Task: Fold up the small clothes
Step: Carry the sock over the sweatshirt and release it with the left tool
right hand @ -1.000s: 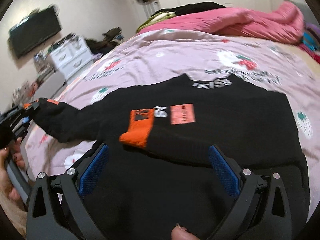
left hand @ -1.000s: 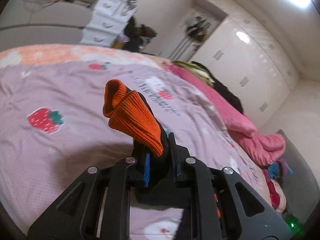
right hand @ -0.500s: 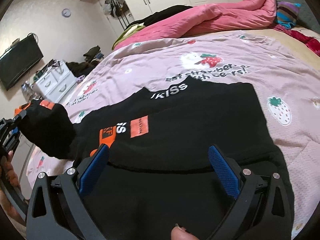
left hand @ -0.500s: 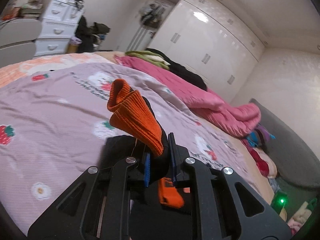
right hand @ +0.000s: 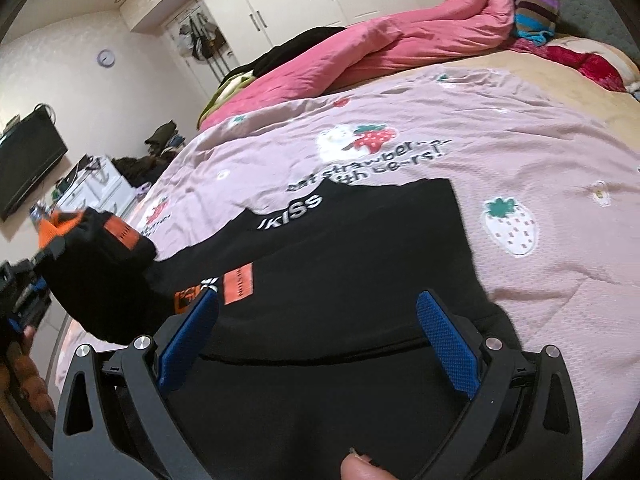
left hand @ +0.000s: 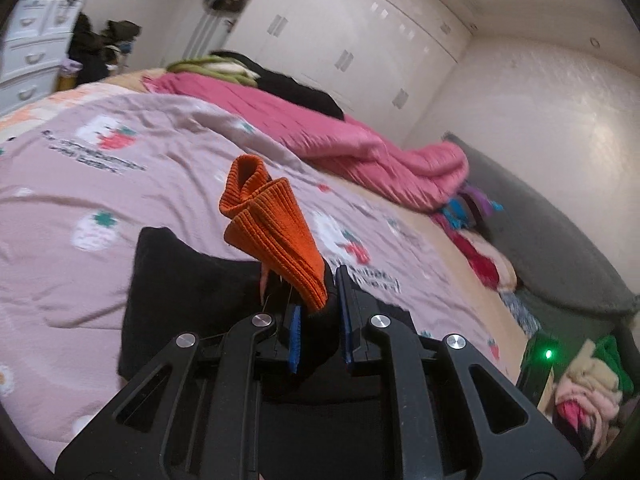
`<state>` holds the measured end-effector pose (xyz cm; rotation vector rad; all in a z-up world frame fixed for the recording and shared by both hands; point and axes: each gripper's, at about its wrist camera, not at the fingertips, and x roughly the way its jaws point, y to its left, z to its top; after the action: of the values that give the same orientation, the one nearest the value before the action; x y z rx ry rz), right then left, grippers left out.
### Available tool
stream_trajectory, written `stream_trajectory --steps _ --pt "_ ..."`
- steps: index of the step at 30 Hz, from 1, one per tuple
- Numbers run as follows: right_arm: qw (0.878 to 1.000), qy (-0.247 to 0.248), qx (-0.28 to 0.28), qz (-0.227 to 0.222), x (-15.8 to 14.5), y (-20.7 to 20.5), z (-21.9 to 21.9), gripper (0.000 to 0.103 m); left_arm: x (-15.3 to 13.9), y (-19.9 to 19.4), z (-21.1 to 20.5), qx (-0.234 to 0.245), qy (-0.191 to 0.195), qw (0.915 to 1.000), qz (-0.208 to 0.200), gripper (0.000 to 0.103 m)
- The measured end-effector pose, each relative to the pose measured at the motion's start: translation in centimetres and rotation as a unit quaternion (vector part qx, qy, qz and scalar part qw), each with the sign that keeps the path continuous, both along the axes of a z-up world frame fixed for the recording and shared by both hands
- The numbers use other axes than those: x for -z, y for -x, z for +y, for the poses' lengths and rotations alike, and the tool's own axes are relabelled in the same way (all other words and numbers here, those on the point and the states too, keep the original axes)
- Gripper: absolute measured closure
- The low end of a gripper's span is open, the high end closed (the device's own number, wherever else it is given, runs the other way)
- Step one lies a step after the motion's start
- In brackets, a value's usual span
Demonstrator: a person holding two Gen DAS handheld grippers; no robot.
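Orange cuff (left hand: pixel 272 232) pinched in left gripper (left hand: pixel 318 320); right gripper (right hand: pixel 320 340) spread wide above black sweater (right hand: pixel 360 264), sleeve at 9 o'clock.

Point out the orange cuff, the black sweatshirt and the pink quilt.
orange cuff (left hand: pixel 276 232), left wrist view, on its ribbed knit face.
black sweatshirt (right hand: pixel 360 248), right wrist view, on the flat body panel.
pink quilt (right hand: pixel 400 36), right wrist view, on its bunched fold.
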<state>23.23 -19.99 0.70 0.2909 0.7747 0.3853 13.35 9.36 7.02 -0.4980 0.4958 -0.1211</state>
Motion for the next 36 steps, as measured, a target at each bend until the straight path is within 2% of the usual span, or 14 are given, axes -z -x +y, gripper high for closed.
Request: stream_trajectory --steps 4,11,19,21,25,27,30,32,36 --pt "1.0 -0.002 0.018 0.005 0.1 -0.3 -1.3 0.004 1.5 -1.3 -1.8 0.03 -0.016 0.9992 0.019 0.095" --pt "0.999 -0.013 0.047 0.021 0.7 -1.1 -2.9 0.004 5.5 -2.7 -3.5 0.084 -0.007 0.9942 0.067 0.095" --pt "0.997 -0.017 0.058 0.039 1.5 -1.2 -3.4 0.004 7.2 -2.8 -6.3 0.143 -0.026 0.9852 0.092 0.092" --pt "0.997 -0.019 0.062 0.042 1.6 -1.1 -3.6 0.004 7.5 -2.7 -7.0 0.161 -0.031 0.9814 0.099 0.082" --pt "0.997 -0.02 0.067 0.046 1.8 -0.8 -4.0 0.004 8.2 -2.3 -8.2 0.187 -0.04 0.9753 0.11 0.074" --pt "0.996 -0.022 0.068 0.05 2.0 -0.3 -4.2 0.004 8.3 -2.4 -8.4 0.195 -0.035 0.9732 0.116 0.068" --pt "0.996 -0.026 0.064 0.062 2.7 0.2 -4.3 0.004 8.0 -2.3 -8.0 0.2 -0.02 0.9724 0.119 0.043" --pt "0.995 -0.027 0.059 0.073 3.3 0.6 -4.0 0.004 7.7 -2.2 -7.7 0.2 -0.013 0.9728 0.116 0.042" --pt "0.995 -0.032 0.031 0.088 4.1 1.4 -2.6 0.004 6.9 -2.3 -6.6 0.18 -0.026 0.9769 0.112 0.036"
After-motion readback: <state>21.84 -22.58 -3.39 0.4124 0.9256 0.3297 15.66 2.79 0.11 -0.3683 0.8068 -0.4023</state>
